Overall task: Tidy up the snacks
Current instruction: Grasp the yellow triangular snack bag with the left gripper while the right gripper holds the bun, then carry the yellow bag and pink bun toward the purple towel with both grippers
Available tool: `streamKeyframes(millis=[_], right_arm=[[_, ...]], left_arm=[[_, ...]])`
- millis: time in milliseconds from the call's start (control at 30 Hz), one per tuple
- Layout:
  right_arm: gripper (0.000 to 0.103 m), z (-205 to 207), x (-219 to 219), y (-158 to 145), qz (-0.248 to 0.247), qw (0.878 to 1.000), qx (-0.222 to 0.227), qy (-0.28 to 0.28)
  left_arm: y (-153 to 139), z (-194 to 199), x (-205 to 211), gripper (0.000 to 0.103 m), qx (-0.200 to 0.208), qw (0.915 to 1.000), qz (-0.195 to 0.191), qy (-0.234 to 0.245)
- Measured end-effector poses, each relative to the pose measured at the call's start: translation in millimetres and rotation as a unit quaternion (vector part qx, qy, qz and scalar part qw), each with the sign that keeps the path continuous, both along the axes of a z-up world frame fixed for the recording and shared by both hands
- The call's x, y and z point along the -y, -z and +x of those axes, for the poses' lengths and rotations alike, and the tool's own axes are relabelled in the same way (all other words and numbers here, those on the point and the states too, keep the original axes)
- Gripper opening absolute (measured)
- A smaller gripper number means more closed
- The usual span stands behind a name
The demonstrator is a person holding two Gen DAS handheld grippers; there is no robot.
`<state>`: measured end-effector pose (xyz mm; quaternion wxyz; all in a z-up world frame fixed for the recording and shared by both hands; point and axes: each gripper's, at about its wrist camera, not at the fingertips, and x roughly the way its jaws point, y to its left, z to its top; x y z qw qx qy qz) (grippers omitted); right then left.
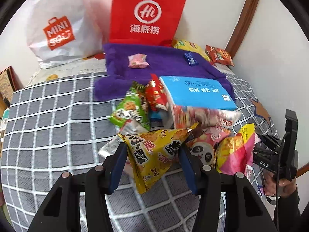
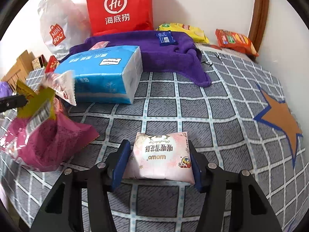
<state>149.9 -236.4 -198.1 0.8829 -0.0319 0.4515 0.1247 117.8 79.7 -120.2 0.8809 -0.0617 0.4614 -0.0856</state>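
Observation:
My left gripper is shut on a yellow triangular snack bag, held over a pile of snacks: a green packet, a red packet, a panda packet and a pink-yellow bag. My right gripper is shut on a pale pink snack packet just above the checked bedspread. A blue tissue box lies behind the pile. A purple towel carries a small pink packet and a small blue packet.
A red Haidilao bag and a white Miniso bag stand against the wall. A yellow chip bag and an orange snack bag lie at the back right by a wooden frame. The right-hand gripper body shows in the left wrist view.

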Motion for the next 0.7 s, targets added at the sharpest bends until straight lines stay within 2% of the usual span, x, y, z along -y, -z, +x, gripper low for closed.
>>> streamKeyframes(millis=[133,367,700], right_arm=[[0.055,-4,1,-6,0.016,1.000,-0.004,0.007],[0.055,-14,1,-19,0.012,1.000,0.005,0.011],[0.055,-24,2,-67,0.027,0.999,0.045,0.010]], left_arm=[[-7,-10,-11,0.052,0.008,0.9999,-0.006,-0.008],[-20,-20,-12,0.052,0.020,0.9995,-0.020,-0.010],[-42,-19,7,0.052,0.039,0.9988,-0.031,0.002]])
